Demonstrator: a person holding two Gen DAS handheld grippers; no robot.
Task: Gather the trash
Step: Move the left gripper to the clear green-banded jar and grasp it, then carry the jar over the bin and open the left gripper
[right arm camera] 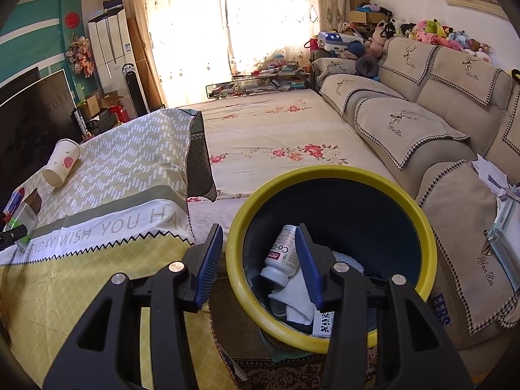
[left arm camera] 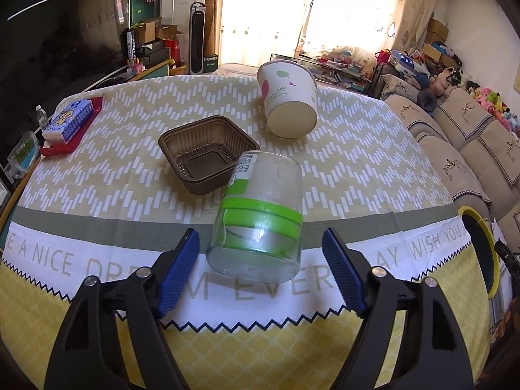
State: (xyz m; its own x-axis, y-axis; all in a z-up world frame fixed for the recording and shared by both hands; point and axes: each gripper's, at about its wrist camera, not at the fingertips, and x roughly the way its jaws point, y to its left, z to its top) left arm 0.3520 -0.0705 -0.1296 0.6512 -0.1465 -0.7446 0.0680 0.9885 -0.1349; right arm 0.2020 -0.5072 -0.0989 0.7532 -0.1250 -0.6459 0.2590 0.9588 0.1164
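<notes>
A clear plastic jar (left arm camera: 260,208) with a green band lies tipped on the tablecloth near the table's front edge. My left gripper (left arm camera: 260,232) is open with one blue pad on each side of the jar and a gap at both. Behind the jar sit a brown plastic tray (left arm camera: 208,152) and a paper cup (left arm camera: 289,100) on its side. My right gripper (right arm camera: 258,227) is open over the near left rim of the yellow-rimmed bin (right arm camera: 325,170), gripping nothing. A white pill bottle (right arm camera: 281,256) lies inside the bin on white cloth, partly hidden by the right finger.
A tissue pack on a red tray (left arm camera: 68,120) sits at the table's left. The bin (left arm camera: 481,243) stands on the floor off the table's right corner. A beige sofa (right arm camera: 422,113) runs along the right, with a flowered mattress (right arm camera: 276,136) behind the bin.
</notes>
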